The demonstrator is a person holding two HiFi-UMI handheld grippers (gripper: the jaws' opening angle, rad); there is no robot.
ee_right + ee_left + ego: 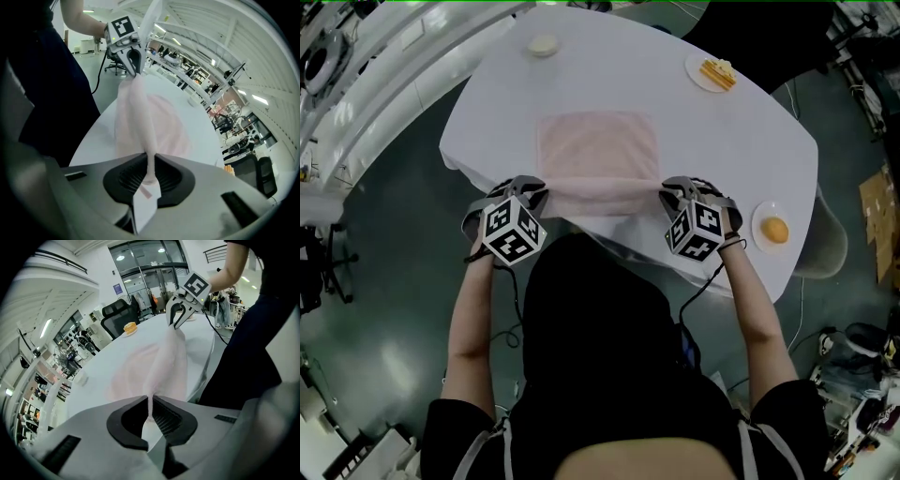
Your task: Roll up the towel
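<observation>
A pale pink towel [598, 150] lies on the white table [741, 150], its near edge lifted off the cloth. My left gripper [528, 192] is shut on the towel's near left corner [151, 401], and my right gripper [675, 195] is shut on the near right corner [151, 164]. Between the two grippers the lifted edge hangs as a stretched fold [602, 195] above the part that still lies flat. In the left gripper view the right gripper [180, 315] shows at the far end of the fold; in the right gripper view the left gripper [132, 58] does the same.
A plate with yellow-orange food [714, 72] stands at the table's far right. A small dish with an orange [772, 229] sits near the right edge, close to my right hand. A small pale round object [543, 45] lies at the far left. The table edge runs just under both grippers.
</observation>
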